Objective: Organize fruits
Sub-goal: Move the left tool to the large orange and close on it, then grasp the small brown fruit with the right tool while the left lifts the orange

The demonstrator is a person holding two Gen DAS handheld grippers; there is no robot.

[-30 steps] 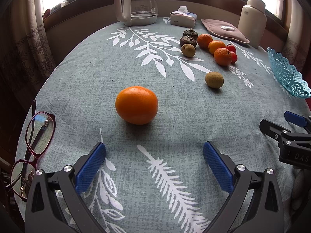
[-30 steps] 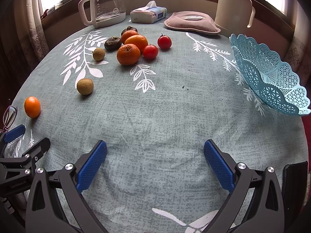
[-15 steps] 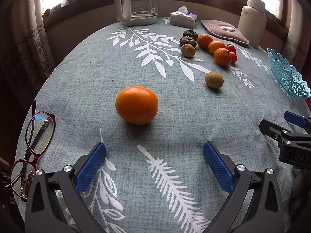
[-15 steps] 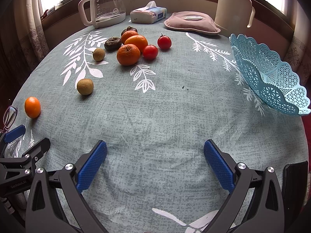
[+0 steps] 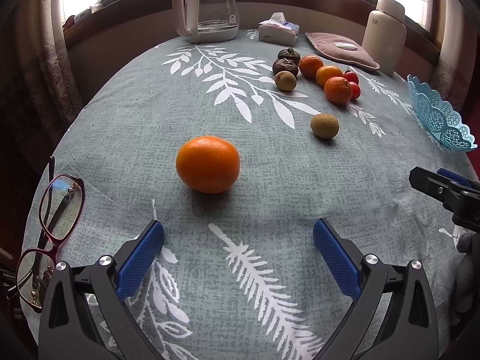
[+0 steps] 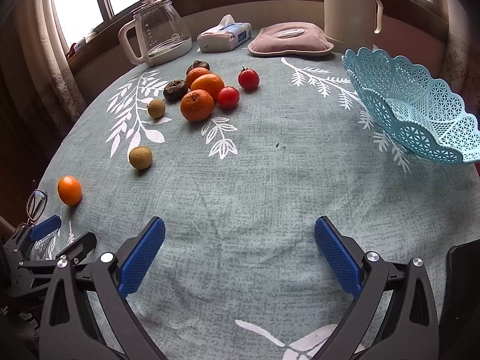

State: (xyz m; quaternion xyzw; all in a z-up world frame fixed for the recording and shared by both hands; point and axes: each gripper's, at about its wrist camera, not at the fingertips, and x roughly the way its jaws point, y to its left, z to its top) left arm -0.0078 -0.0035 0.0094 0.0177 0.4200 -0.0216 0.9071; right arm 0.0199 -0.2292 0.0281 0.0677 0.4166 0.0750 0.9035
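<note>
Lying alone on the tablecloth [image 5: 300, 180], the near orange [image 5: 207, 164] sits just ahead of the left gripper [image 5: 238, 247], a little left of its middle; its jaws are wide apart and hold nothing. Red glasses [image 5: 51, 225] rest at the left edge. Farther right lie a brown fruit [image 5: 324, 125] and a cluster of oranges [image 6: 201, 93], dark fruits and tomatoes. The right gripper [image 6: 240, 249] also gapes wide over bare cloth, holding nothing. The blue basket [image 6: 420, 111] at the right holds no fruit.
</note>
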